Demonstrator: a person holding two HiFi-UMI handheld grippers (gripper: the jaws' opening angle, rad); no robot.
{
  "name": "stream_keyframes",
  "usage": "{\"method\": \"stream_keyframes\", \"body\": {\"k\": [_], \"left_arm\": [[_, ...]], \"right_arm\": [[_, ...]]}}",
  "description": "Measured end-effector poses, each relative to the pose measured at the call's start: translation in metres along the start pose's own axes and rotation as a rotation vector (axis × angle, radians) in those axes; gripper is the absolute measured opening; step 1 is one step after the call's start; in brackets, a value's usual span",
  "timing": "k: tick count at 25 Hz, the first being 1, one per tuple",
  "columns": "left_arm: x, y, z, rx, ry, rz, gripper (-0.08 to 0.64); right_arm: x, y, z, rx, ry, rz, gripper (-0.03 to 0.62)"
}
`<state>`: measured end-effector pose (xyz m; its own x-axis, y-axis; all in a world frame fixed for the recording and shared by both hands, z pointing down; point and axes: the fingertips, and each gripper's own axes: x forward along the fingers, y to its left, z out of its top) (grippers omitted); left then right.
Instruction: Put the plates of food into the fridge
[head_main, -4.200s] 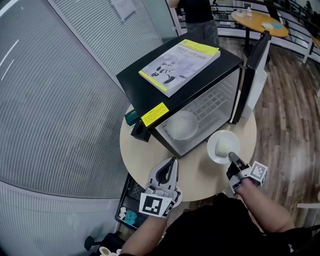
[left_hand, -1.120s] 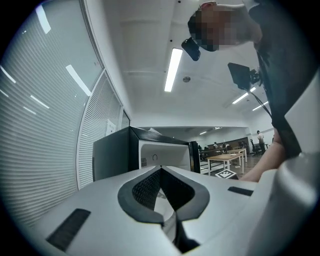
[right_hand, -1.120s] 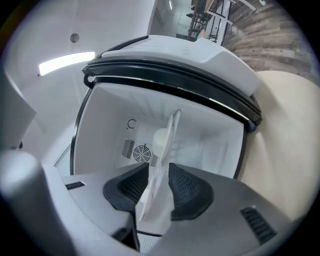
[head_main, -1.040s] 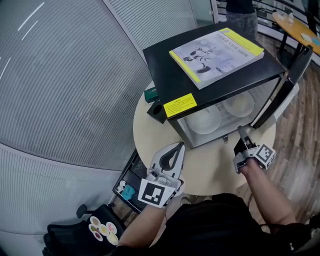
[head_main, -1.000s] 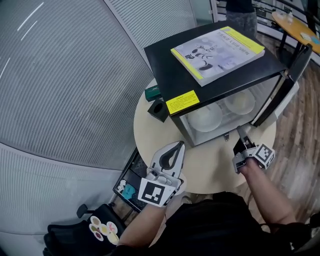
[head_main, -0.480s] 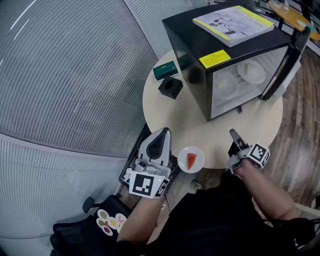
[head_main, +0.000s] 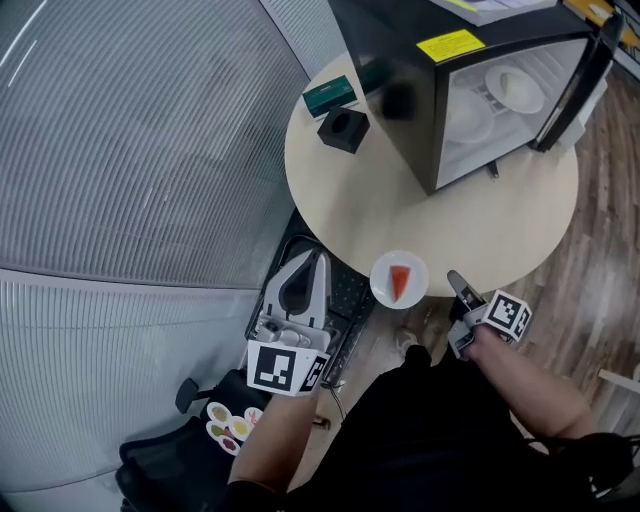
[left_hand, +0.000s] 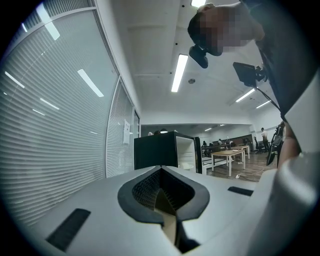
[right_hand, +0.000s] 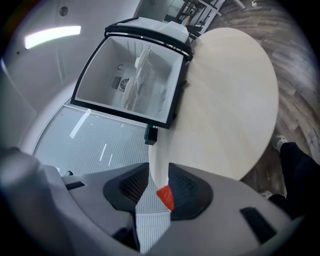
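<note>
Resting at the near edge of the round table (head_main: 440, 220), a small white plate (head_main: 381, 272) carries one red wedge of food (head_main: 399, 283).

Right gripper (head_main: 453, 277): positioned just right of the plate, not touching it. Fingers stand partly apart with nothing clamped. In the right gripper view the plate rim and the wedge line up beyond the gap.

Left gripper (head_main: 317, 258): off the table on the near left, above a black floor rack (head_main: 350, 300). Fingers are closed tip to tip and hold nothing.

The fridge (head_main: 400, 70) occupies the far side of the table. Its door (head_main: 578, 70) is swung open on the right. Two filled plates (head_main: 515, 88) sit side by side on the shelf inside. A yellow label (head_main: 450, 45) marks the upper front edge.

On the table to the left of the fridge are a green box (head_main: 330, 95) and a black block (head_main: 343, 130). A ribbed wall (head_main: 130, 130) fills the left side.

The fridge top, the item lying on it and the far end of the door are cut off. The food on the two shelf plates is too washed out to identify.
</note>
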<state>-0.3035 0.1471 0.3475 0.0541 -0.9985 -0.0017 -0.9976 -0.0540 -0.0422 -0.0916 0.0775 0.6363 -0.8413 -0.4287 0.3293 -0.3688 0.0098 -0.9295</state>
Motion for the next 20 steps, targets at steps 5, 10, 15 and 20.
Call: {"method": "stream_keyframes", "body": {"k": [5,10,15,20], "left_arm": [[-0.014,0.005,-0.008,-0.014,0.012,0.006,0.002],[-0.025,0.008,-0.011,-0.001,0.033,0.016,0.002],[-0.035,0.015,-0.021,0.017,0.074,0.041,0.002],[-0.043,0.021,-0.033,0.030,0.117,0.061,0.002]], "right_arm": [[0.004,-0.030,-0.051,0.009,0.087,-0.045,0.124],[0.015,-0.060,-0.091,0.055,0.143,-0.084,0.124],[0.036,-0.075,-0.112,0.071,0.177,-0.091,0.124],[0.055,-0.088,-0.122,0.101,0.184,-0.083,0.124]]}}
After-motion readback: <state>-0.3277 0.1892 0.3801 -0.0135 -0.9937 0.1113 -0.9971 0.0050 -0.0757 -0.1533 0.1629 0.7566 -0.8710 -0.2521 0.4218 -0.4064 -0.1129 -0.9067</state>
